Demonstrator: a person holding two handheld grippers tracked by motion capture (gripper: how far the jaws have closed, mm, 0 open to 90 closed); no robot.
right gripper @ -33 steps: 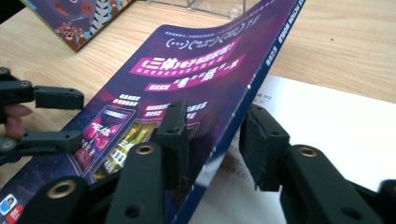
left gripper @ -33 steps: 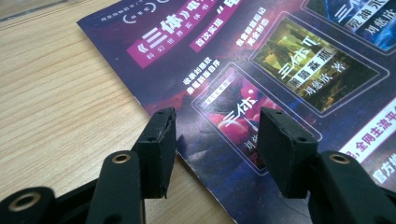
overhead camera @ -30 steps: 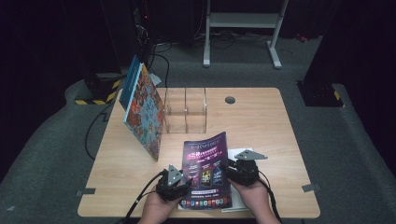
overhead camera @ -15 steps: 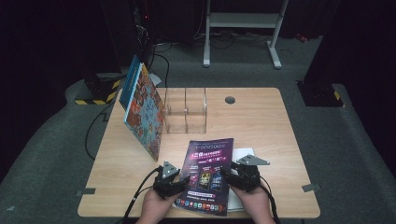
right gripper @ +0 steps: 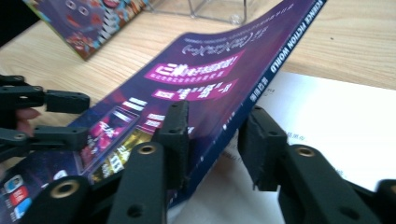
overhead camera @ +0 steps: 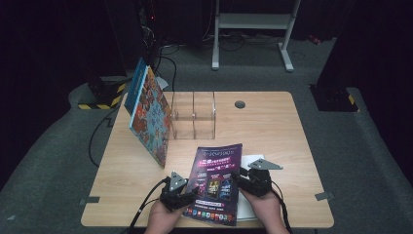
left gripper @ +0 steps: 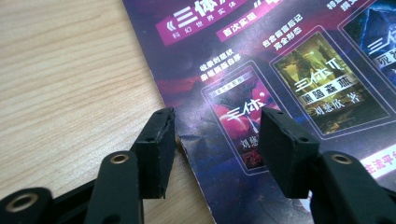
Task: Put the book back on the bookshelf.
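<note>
fingertips of right gripper just closing around magazine spine, lifted since earlier; left gripper open astride its edge, lower centre.

Lit table in a dark room, gripper views sharp mid-frame & soft at the edges.

High view: overhead light falls on the wooden table, evenly bright w/ soft shadows; floor & room behind drop to near black, pic slightly soft & grainy. Left gripper view: bright, glossy magazine cover shows mild sheen, print crisp; black jaws at bottom a bit blurred. Right gripper view: magazine's far end & the picture book out of focus, white sheet near blown out, jaws close to lens soft, some bending at edges.
</note>
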